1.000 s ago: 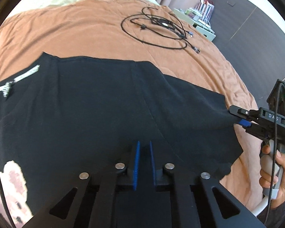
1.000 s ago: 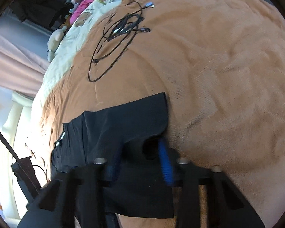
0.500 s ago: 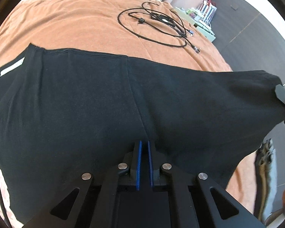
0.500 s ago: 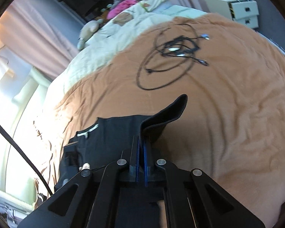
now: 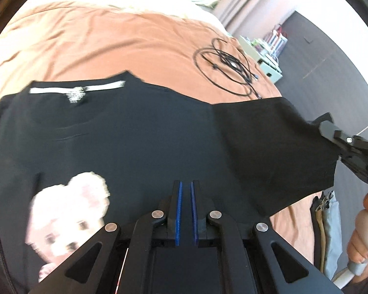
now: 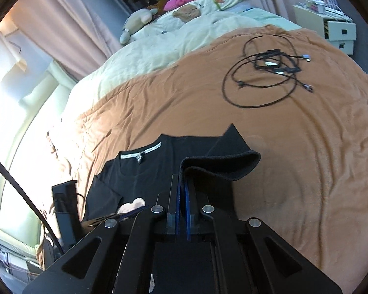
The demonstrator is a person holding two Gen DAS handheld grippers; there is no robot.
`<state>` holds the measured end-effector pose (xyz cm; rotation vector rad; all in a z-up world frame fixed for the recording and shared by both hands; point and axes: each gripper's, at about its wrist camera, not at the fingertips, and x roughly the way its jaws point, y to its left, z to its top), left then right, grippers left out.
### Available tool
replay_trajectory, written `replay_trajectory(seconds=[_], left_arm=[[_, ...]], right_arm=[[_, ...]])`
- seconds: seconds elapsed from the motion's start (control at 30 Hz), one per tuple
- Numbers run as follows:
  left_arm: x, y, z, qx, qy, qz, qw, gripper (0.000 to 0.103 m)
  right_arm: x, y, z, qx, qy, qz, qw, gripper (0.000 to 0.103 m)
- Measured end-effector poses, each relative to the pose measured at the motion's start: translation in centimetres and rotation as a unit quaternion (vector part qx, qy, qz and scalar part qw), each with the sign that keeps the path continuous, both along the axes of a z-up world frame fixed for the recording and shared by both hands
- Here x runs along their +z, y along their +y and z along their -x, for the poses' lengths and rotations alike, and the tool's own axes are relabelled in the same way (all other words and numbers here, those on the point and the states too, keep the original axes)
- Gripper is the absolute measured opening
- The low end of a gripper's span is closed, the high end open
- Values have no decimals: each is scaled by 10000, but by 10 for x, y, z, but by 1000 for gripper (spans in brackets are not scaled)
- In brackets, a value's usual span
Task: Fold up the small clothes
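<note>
T-shirt: the black T-shirt (image 5: 139,132) lies front up on the orange blanket (image 5: 110,39) of the bed; its white neck tape (image 5: 78,88) and pale bear print (image 5: 68,210) are now well in the left wrist view, where a second ago only the tape's end and a scrap of print showed.
Sleeve: one sleeve (image 6: 223,164) is lifted off the blanket, its hem curled over; a second ago it lay flat.
Left tongs: the left tongs (image 5: 185,210) are closed on the shirt's body cloth, blue pads (image 5: 178,210) nearly together, as before.
Right tongs: the right tongs (image 6: 182,210) are clamped on the sleeve edge; a second ago their pads stood apart.
Hand: a hand (image 5: 363,235) grips the right tongs' handle.
Cables: the black cables (image 6: 265,73) lie well apart from the shirt, unmoved.
</note>
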<state>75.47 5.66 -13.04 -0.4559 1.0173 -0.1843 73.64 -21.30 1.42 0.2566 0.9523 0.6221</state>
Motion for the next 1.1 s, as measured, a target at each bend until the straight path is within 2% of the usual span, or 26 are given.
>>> replay_trajectory(seconds=[0.23, 0.5, 0.53, 0.57, 0.6, 0.63, 0.73, 0.83, 0.9, 0.97, 1.03, 1.1], left_arm=[[12, 53, 45, 233, 20, -6, 9997, 7], [13, 87, 66, 417, 51, -198, 9989, 7], [12, 89, 67, 435, 67, -212, 9988, 7], [11, 91, 67, 449, 81, -216, 9987, 7], [9, 92, 66, 463, 97, -210, 9987, 7], [8, 91, 66, 467, 107, -205, 9986, 7], [4, 89, 65, 436, 153, -217, 9987, 7], [-2, 81, 57, 391, 223, -273, 9986, 8], [-8, 74, 49, 328, 291, -309, 9986, 14], [-13, 67, 41, 270, 315, -358, 9985, 30], [-18, 60, 34, 218, 304, -393, 9985, 37], [-23, 53, 26, 165, 328, -401, 9985, 39]], right_arm=[[-17, 52, 4, 147, 132, 259, 9995, 0], [-45, 112, 10, 611, 449, 605, 9953, 3], [-46, 114, 9, 646, 477, 588, 9950, 17], [-45, 113, 8, 667, 472, 524, 9953, 50], [-42, 111, 7, 644, 419, 449, 9960, 66], [-39, 107, 6, 578, 326, 374, 9971, 74], [-38, 90, 0, 532, 325, 167, 9979, 74], [-42, 72, -5, 310, 200, 383, 9986, 74], [-51, 58, -11, 103, 203, 566, 9981, 74], [-60, 50, -15, -14, 244, 705, 9972, 74], [-72, 41, -20, -166, 276, 939, 9951, 74], [-81, 40, -24, -264, 305, 1104, 9931, 67]])
